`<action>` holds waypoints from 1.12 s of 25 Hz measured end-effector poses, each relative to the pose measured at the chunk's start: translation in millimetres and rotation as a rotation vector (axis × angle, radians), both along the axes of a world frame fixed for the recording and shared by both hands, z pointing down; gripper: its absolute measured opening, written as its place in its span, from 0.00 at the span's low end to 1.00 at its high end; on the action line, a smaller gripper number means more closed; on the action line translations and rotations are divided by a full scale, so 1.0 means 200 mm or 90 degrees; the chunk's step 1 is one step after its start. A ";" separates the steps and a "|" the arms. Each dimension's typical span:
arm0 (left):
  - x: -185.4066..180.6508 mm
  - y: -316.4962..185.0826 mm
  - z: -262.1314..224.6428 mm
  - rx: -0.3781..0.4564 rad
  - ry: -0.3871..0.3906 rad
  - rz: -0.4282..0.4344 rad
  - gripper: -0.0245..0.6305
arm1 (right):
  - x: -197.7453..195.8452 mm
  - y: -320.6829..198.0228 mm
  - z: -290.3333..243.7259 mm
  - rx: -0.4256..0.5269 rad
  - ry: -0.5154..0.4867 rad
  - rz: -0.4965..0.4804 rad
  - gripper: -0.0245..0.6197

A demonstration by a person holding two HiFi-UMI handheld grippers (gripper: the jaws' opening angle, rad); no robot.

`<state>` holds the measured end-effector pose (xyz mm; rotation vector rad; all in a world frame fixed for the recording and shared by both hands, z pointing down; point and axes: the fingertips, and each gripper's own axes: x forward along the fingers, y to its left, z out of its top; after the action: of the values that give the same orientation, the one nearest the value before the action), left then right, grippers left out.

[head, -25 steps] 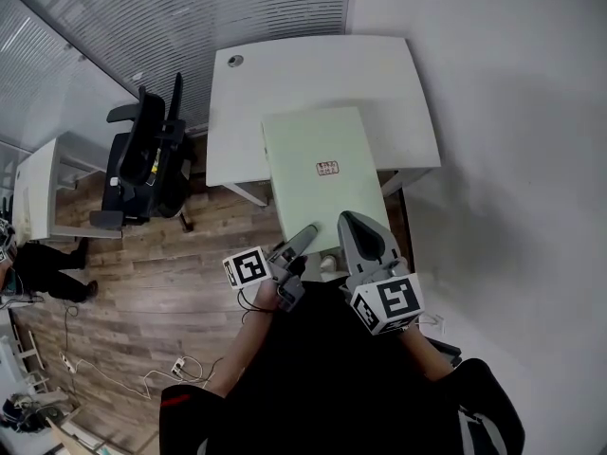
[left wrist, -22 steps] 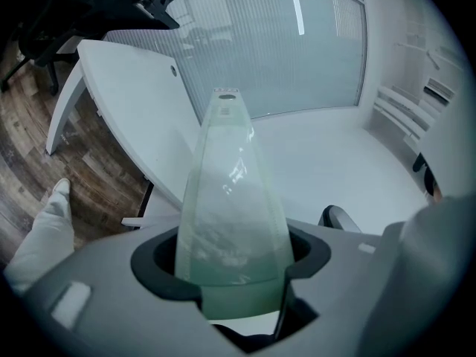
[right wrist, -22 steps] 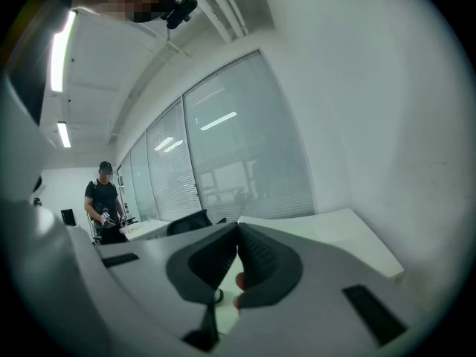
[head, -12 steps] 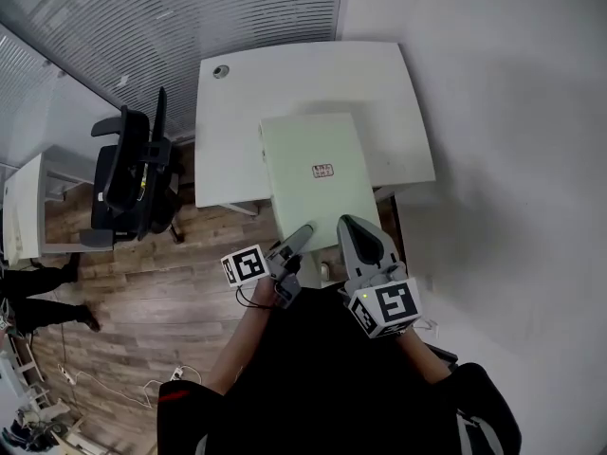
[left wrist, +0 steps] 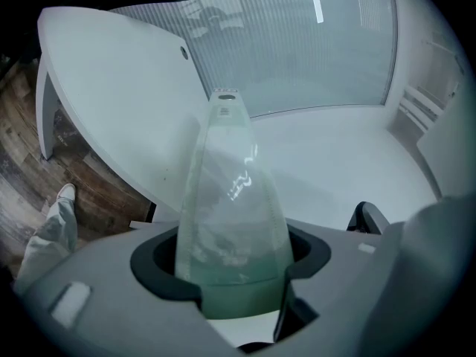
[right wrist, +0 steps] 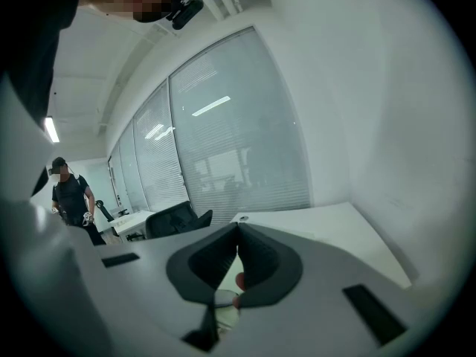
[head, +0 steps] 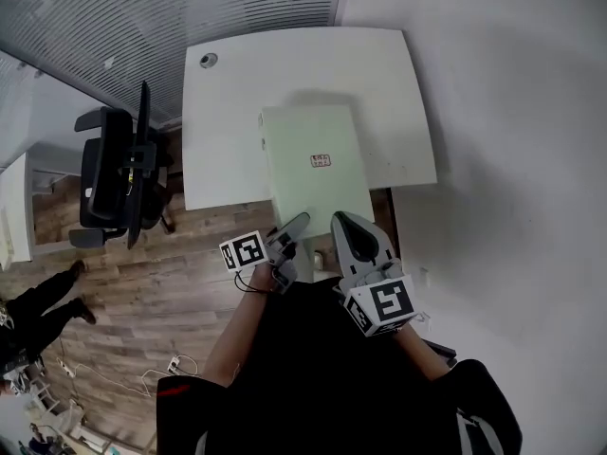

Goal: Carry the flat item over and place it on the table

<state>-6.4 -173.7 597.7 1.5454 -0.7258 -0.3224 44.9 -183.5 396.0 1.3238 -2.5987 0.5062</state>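
A pale green flat board (head: 313, 159) with a small red label is held level above the white table (head: 228, 102), its far part over the tabletop and its near end past the table's front edge. My left gripper (head: 294, 227) is shut on the board's near edge at the left. In the left gripper view the board (left wrist: 230, 199) runs edge-on out of that gripper (left wrist: 234, 274) toward the table (left wrist: 119, 73). My right gripper (head: 347, 226) clamps the same near edge at the right. Its jaws (right wrist: 238, 233) meet at the tips.
A black office chair (head: 119, 169) stands left of the table on the wood floor. A white wall (head: 512, 159) runs along the right and slatted blinds (head: 190, 8) behind the table. A person in black (head: 38, 301) stands at the far left.
The table has come closer and the board has moved forward over it, so that more of it lies above the tabletop. Both grippers keep the same hold.
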 end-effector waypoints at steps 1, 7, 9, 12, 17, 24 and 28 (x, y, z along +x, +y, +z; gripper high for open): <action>0.00 -0.02 0.02 -0.003 0.003 0.000 0.46 | 0.00 -0.02 0.01 -0.003 0.002 -0.001 0.04; -0.01 -0.13 0.11 -0.025 0.009 -0.006 0.46 | -0.01 -0.13 0.07 -0.024 0.009 -0.005 0.04; 0.00 -0.14 0.14 -0.033 0.009 -0.006 0.46 | -0.01 -0.14 0.08 -0.031 0.009 -0.003 0.04; 0.00 -0.15 0.17 -0.034 0.013 -0.005 0.46 | -0.01 -0.16 0.11 -0.039 0.010 -0.001 0.04; 0.00 -0.15 0.24 -0.031 -0.026 0.001 0.46 | 0.00 -0.18 0.12 -0.043 0.018 0.000 0.04; -0.04 -0.16 0.31 -0.041 -0.037 -0.019 0.46 | 0.03 -0.17 0.13 -0.046 0.027 0.011 0.04; -0.06 -0.15 0.35 -0.049 -0.043 -0.021 0.47 | 0.00 -0.15 0.14 -0.047 0.031 0.004 0.04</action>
<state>-17.9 -204.6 667.2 1.4781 -0.8077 -0.2650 44.1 -212.9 423.1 1.3036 -2.5123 0.5585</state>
